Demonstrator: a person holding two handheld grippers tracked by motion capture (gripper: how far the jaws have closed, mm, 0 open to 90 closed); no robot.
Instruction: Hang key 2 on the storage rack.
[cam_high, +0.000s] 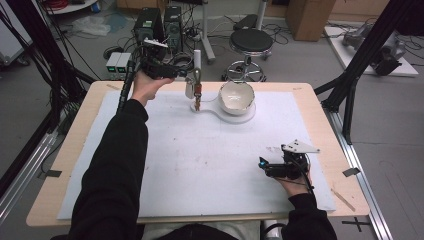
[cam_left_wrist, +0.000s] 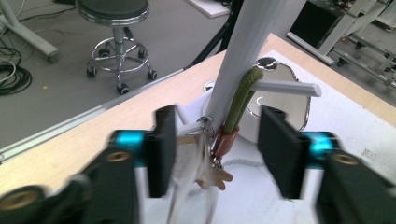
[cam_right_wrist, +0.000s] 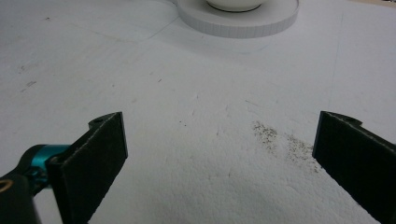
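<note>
A white post (cam_high: 197, 57) rises from a white flat base (cam_high: 240, 117) at the far middle of the table, next to a white bowl (cam_high: 236, 96). A bunch of keys (cam_high: 197, 97) hangs from the post on a green strap. My left gripper (cam_high: 187, 75) reaches in from the left. In the left gripper view its jaws (cam_left_wrist: 218, 116) stand apart with the keys (cam_left_wrist: 215, 177), green strap (cam_left_wrist: 240, 100) and post (cam_left_wrist: 247, 46) between them; the pads do not press on anything. My right gripper (cam_high: 262, 165) rests at the near right, open (cam_right_wrist: 223, 121) over bare mat.
A white mat (cam_high: 200, 165) covers most of the wooden table. Dark specks (cam_right_wrist: 280, 140) lie on it near the right gripper. A black stool (cam_high: 251, 42), computer boxes (cam_high: 149, 25) and cables stand on the floor beyond the far edge. Black frame struts (cam_high: 350, 85) flank the table.
</note>
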